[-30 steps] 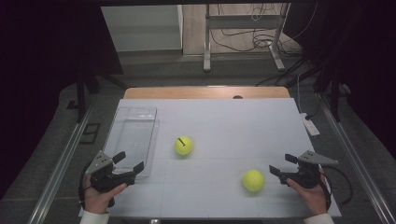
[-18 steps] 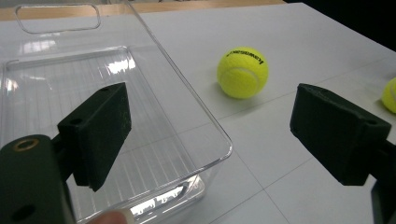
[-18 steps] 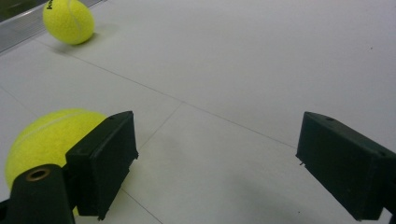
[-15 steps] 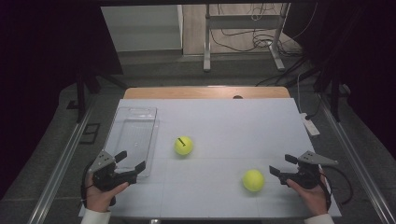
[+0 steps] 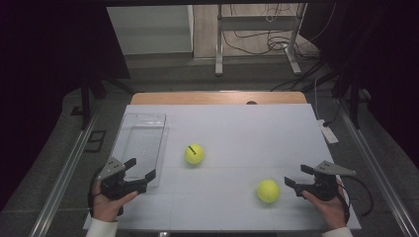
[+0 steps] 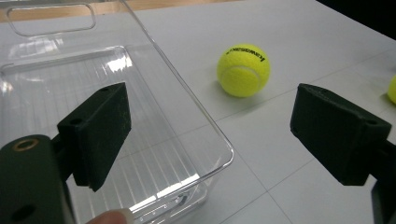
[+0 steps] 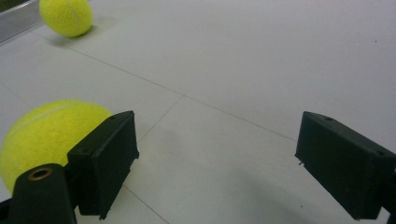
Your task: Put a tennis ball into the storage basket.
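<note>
Two yellow tennis balls lie on the white table. One ball (image 5: 194, 154) with a dark mark rests near the middle, just right of a clear plastic bin (image 5: 141, 143). The other ball (image 5: 268, 190) sits toward the front right. My left gripper (image 5: 141, 169) is open at the bin's near end, nothing between its jaws. In the left gripper view the left gripper (image 6: 219, 135) straddles the bin's corner (image 6: 187, 93), with the marked ball (image 6: 243, 70) beyond. My right gripper (image 5: 295, 176) is open just right of the front ball. In the right gripper view that ball (image 7: 46, 135) lies outside the left jaw of the right gripper (image 7: 224, 163).
The white table (image 5: 247, 128) has a wooden strip along its far edge. A small white device (image 5: 328, 133) lies at the right edge. Metal rails run along both sides of the table. The bin holds nothing.
</note>
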`<state>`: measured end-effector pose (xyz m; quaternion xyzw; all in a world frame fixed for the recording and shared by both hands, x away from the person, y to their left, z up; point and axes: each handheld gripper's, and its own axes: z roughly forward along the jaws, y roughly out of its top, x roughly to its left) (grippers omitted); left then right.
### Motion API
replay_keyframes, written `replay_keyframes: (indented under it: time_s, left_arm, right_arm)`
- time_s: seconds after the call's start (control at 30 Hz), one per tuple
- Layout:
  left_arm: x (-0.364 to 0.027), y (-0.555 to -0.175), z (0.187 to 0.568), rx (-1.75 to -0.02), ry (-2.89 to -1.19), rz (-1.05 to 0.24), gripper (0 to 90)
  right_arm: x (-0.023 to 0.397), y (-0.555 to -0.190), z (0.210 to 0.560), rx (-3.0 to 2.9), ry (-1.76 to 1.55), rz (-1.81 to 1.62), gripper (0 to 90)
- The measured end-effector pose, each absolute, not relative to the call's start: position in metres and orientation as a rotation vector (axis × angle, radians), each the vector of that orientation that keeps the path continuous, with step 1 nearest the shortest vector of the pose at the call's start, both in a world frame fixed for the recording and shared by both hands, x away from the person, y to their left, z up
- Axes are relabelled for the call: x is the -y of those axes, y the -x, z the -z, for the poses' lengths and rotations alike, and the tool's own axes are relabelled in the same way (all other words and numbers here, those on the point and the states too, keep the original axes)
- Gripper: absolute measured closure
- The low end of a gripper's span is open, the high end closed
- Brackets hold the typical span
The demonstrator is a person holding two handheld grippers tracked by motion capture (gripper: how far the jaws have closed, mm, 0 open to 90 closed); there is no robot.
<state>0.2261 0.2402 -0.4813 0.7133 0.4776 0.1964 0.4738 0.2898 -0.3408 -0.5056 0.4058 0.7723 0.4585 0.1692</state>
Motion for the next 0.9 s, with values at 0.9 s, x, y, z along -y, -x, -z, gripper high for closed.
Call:
replay_keyframes:
  time_s: [0.9]
  left_arm:
    - [-0.226,-0.226,0.462,-1.171,-1.768,-0.479,13.5]
  right_arm:
    - [0.338,-0.294,0.507,-2.193,-1.153,-1.317,13.1]
